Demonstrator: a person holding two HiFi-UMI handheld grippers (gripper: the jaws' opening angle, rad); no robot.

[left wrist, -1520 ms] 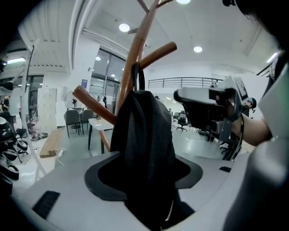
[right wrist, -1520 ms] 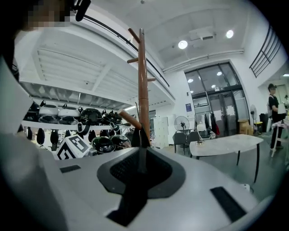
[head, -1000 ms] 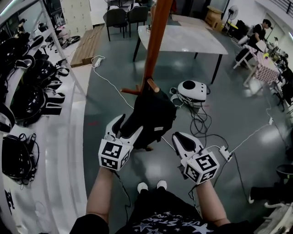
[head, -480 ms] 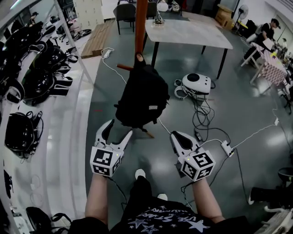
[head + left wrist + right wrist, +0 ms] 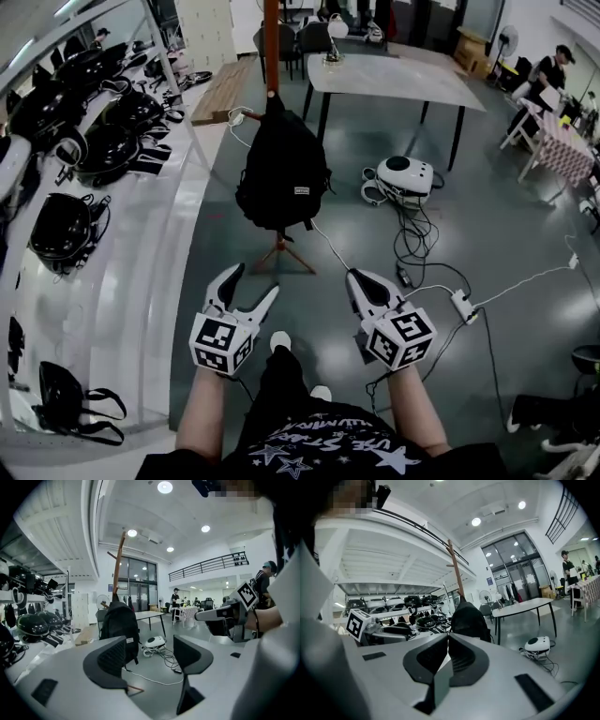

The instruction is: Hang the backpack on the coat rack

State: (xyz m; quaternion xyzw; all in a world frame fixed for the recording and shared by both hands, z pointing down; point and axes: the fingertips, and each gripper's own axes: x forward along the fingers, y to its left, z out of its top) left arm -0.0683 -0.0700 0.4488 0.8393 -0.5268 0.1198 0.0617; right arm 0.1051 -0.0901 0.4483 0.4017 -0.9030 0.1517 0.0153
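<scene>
The head view alone shows the coat rack's (image 5: 272,37) splayed feet beneath the black backpack (image 5: 283,183), which hangs on the pole clear of the floor (image 5: 506,234). The gripper views add the pole's top pegs and the ceiling lights. The left gripper (image 5: 254,282) is spread and empty. The right gripper (image 5: 360,277) has just been closing, its jaws pressed together on nothing. Both are well apart from the backpack, with bare floor between. Helmet shelves (image 5: 103,150) line the left; cables (image 5: 412,246) and a pale surface (image 5: 394,77) lie to the right.
</scene>
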